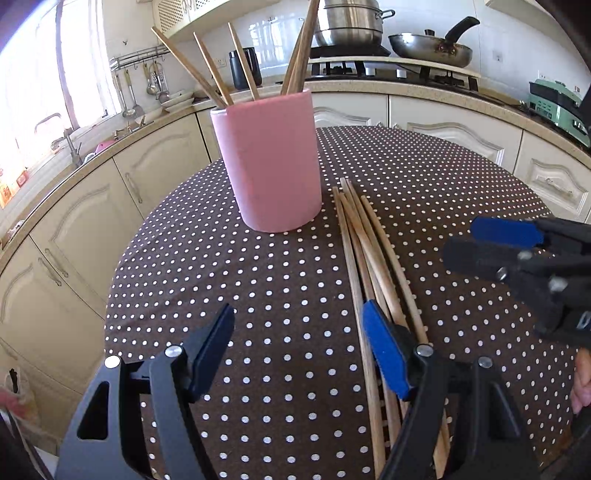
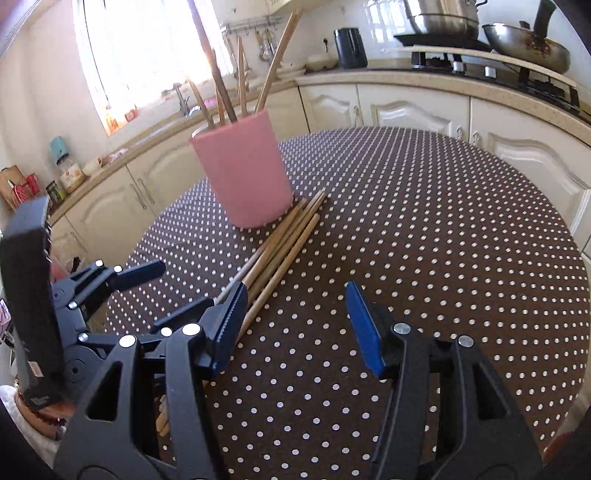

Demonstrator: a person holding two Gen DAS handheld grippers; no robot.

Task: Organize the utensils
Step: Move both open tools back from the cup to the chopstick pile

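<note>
Here's the pink holder (image 1: 271, 162), standing upright on the polka-dot tablecloth (image 1: 258, 277), and it is the landmark for everything else. Several wooden chopsticks (image 1: 207, 62) stand in it, fanned out and leaning against its rim. Just to the right of the holder's base, a bundle of loose chopsticks (image 1: 364, 243) lies flat on the cloth, far tips close beside the holder's foot, near ends running back toward the cameras.

The left gripper (image 1: 299, 350) hovers on the near side of the holder, jaws wide apart, nothing between them. Its blue right-hand pad (image 1: 386, 354) sits over the loose bundle; whether it touches the sticks, I cannot tell. Its left-hand pad hangs above bare cloth.

From the right wrist, the holder (image 2: 243, 173) appears up and left, and the loose chopsticks (image 2: 284, 243) stream diagonally from its base toward the lower left. The right gripper (image 2: 295, 328) is spread open too, empty, over dotted cloth on the near side of the holder, to the right of the bundle. Its left pad (image 2: 231, 325) overlaps the bundle's near stretch in this view; contact unclear.

Behind the holder, beyond the table: cream cabinets (image 1: 454, 129), a wok (image 1: 430, 48) and a steel pot (image 1: 349, 22) on the stove.
</note>
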